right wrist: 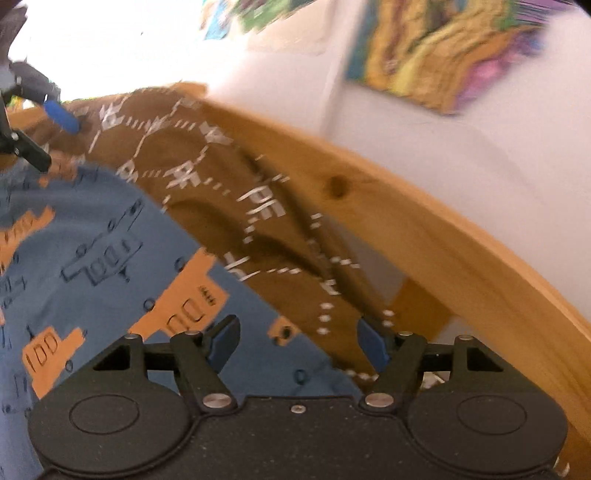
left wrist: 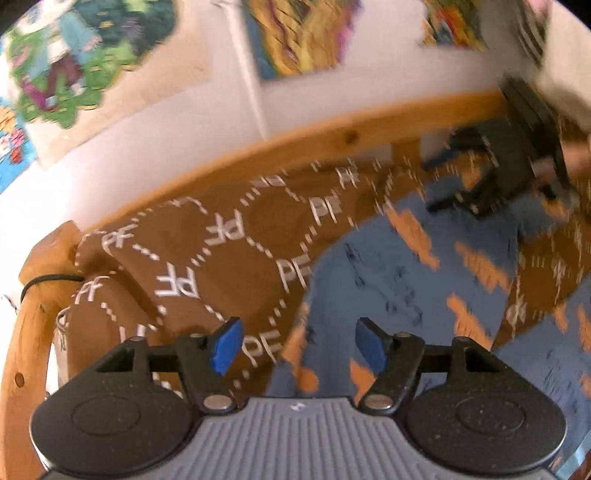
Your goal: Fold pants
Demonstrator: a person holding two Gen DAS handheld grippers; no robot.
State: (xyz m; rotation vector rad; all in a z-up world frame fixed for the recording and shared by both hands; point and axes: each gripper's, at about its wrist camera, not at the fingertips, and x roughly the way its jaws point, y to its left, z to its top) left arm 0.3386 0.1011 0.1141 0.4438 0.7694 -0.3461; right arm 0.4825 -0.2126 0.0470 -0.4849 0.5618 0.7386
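L gripper (left wrist: 297,345): black arms, blue pads, jaws apart, nothing between. Just ahead and under it lie the pants (left wrist: 388,280), blue soft cloth w/ orange vehicle shapes and dark line drawings, spread flat on a brown blanket (left wrist: 229,266) printed w/ white dashed hexagons and "PF". Wood bed rail (left wrist: 332,138), knotty, curves behind; white wall w/ colourful posters (left wrist: 295,33). R gripper (right wrist: 298,341): jaws apart too, empty, pants under its left finger, blanket under the right. No containers in view.
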